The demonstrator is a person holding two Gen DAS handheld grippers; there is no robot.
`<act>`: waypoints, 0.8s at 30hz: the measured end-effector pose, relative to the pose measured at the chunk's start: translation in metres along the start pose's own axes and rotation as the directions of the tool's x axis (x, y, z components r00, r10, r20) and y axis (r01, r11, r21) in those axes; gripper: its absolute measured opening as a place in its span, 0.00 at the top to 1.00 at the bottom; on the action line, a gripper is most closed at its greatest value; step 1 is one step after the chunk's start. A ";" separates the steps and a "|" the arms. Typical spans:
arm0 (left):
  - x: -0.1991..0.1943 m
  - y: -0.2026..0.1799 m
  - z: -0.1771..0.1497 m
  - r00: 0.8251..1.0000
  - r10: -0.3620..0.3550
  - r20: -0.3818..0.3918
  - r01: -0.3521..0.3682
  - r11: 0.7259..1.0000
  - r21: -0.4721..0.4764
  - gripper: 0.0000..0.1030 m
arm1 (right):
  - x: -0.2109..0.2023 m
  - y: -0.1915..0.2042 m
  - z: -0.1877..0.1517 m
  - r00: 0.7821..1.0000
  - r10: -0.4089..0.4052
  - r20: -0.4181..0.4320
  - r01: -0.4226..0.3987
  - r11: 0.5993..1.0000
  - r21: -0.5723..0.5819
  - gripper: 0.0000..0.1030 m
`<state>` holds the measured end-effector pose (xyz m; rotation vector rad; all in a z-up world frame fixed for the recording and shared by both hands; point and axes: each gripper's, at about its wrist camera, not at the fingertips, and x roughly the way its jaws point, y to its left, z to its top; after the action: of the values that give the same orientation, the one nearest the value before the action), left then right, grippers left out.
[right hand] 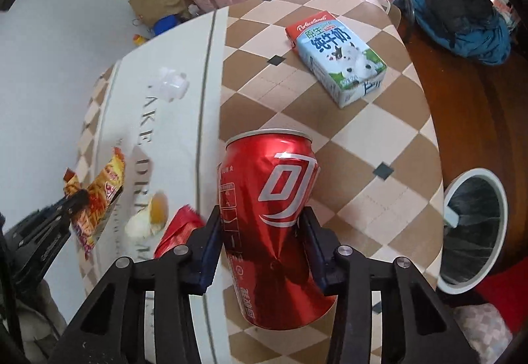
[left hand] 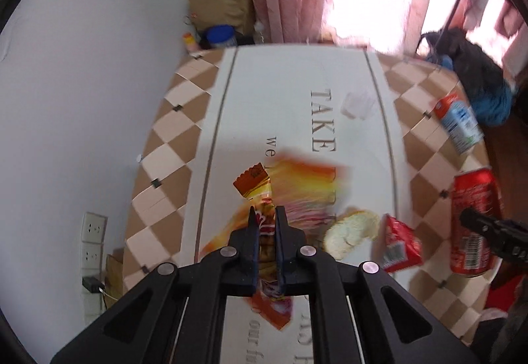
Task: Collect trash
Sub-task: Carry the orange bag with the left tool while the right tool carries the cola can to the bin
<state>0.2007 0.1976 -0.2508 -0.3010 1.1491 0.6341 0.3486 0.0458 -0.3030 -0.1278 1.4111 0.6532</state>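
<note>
My left gripper [left hand: 265, 214] is shut on an orange-yellow snack wrapper [left hand: 255, 181] and holds it above the table; it also shows in the right wrist view [right hand: 99, 195]. My right gripper [right hand: 260, 215] is shut on a dented red cola can [right hand: 274, 225], which also shows at the right of the left wrist view [left hand: 475, 222]. On the table lie a milk carton [right hand: 336, 57], a red wrapper [left hand: 401, 243], a pale food scrap [left hand: 351, 232] and a clear plastic cup [left hand: 358, 103].
A white-rimmed trash bin [right hand: 475, 228] with a dark liner stands on the floor right of the table [right hand: 363, 159]. A dark and blue bag [right hand: 462, 11] lies beyond it. A paper bag [left hand: 219, 6] and jars sit by the wall behind the table.
</note>
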 end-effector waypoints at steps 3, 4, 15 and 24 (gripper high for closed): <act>-0.020 0.006 -0.003 0.999 -0.020 0.038 0.021 1.000 -0.020 0.96 | -0.014 0.000 -0.009 1.000 0.021 0.021 -0.021 1.000 -0.003 0.55; -0.027 0.005 -0.004 0.999 -0.024 0.048 0.025 0.999 -0.022 0.96 | -0.021 0.000 -0.013 0.999 0.037 0.029 -0.037 0.999 0.003 0.55; -0.126 -0.035 -0.014 0.975 -0.140 0.175 0.142 0.990 -0.001 0.96 | -0.115 -0.015 -0.041 0.969 0.186 0.162 -0.192 0.981 0.024 0.55; -0.165 -0.166 -0.020 0.936 -0.303 0.178 0.277 0.948 0.155 0.96 | -0.206 -0.098 -0.057 0.936 0.171 0.306 -0.204 0.976 0.079 0.55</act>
<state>0.2432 0.0047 -0.1240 -0.2841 0.9235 0.3193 0.3433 -0.1322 -0.1485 0.1901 1.1707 0.7181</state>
